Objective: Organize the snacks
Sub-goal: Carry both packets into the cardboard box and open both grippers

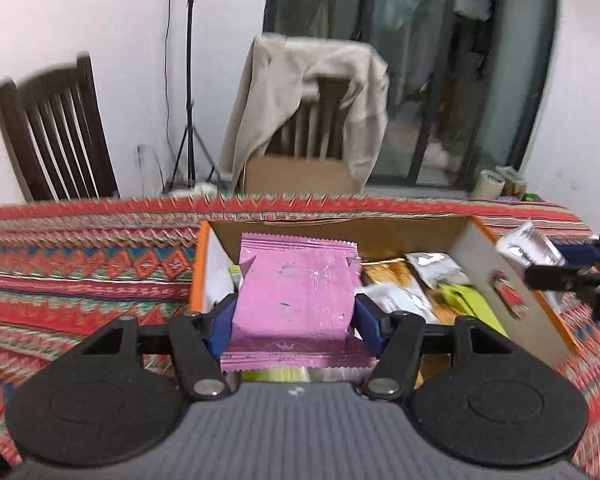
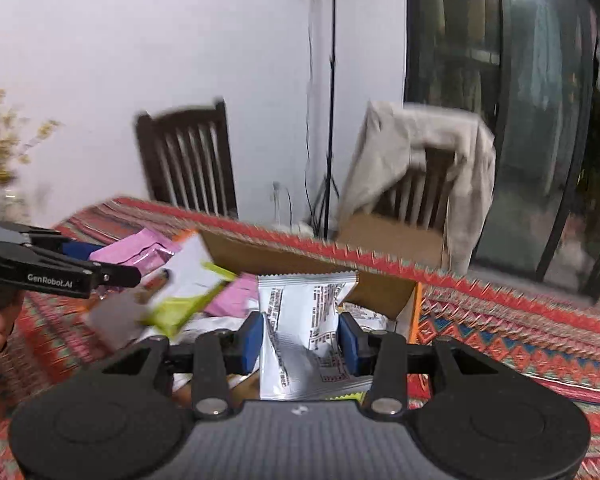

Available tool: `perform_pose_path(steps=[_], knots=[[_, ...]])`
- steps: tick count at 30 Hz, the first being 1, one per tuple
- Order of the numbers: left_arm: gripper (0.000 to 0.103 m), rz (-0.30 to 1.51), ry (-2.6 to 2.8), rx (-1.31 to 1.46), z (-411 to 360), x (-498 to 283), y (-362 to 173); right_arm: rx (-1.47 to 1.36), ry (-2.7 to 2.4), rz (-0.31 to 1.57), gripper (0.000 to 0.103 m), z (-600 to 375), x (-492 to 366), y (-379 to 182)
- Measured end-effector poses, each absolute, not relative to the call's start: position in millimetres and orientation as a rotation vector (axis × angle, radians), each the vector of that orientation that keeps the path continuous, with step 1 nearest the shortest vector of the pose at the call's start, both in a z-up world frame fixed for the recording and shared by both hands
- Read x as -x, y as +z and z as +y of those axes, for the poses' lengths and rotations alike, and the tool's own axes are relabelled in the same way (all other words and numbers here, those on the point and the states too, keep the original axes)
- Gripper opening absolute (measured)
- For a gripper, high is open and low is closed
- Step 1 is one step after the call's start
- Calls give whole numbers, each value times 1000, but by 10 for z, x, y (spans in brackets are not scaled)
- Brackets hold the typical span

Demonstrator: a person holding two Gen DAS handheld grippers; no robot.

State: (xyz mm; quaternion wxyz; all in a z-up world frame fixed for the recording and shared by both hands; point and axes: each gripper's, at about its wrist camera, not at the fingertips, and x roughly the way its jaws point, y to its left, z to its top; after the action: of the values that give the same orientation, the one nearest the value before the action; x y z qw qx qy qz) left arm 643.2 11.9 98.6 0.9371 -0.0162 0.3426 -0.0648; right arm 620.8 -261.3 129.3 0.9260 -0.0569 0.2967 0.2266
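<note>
My left gripper (image 1: 296,316) is shut on a pink snack packet (image 1: 296,292) and holds it above the near left part of an open cardboard box (image 1: 340,228) with orange edges. The box holds several snack packets, silver, orange and lime green (image 1: 464,300). My right gripper (image 2: 303,340) is shut on a silver snack packet (image 2: 300,312) with black print, above the same box (image 2: 284,256). The left gripper shows at the left of the right wrist view (image 2: 72,268) with the pink packet (image 2: 140,250). The right gripper shows at the right edge of the left wrist view (image 1: 572,264) with the silver packet (image 1: 528,244).
The box sits on a table with a red patterned cloth (image 1: 80,264). Two dark wooden chairs stand behind the table, one (image 1: 56,132) bare, one draped with a beige cloth (image 1: 304,100). Another cardboard box (image 1: 300,176) sits on that chair. A tape roll (image 1: 488,184) lies at the far right.
</note>
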Motion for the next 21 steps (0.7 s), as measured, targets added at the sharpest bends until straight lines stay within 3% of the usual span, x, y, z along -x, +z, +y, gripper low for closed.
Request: perform_pose_path(steps=[7,9,13,21], knots=[[65,787,-90,46,-41,-7117,670,47,401,785,40,-2389,-7393,787],[78,809,-95,49,-63,-7166,616,12,398,834,44,-2340,-7595,654],[79,791,-97,57,6,-7099,671,-15,390,855,58,-2275,-7657,485],[83,761,-82,44,138,-6640,1138,-32,396,776,59,-2425,-7293,863]])
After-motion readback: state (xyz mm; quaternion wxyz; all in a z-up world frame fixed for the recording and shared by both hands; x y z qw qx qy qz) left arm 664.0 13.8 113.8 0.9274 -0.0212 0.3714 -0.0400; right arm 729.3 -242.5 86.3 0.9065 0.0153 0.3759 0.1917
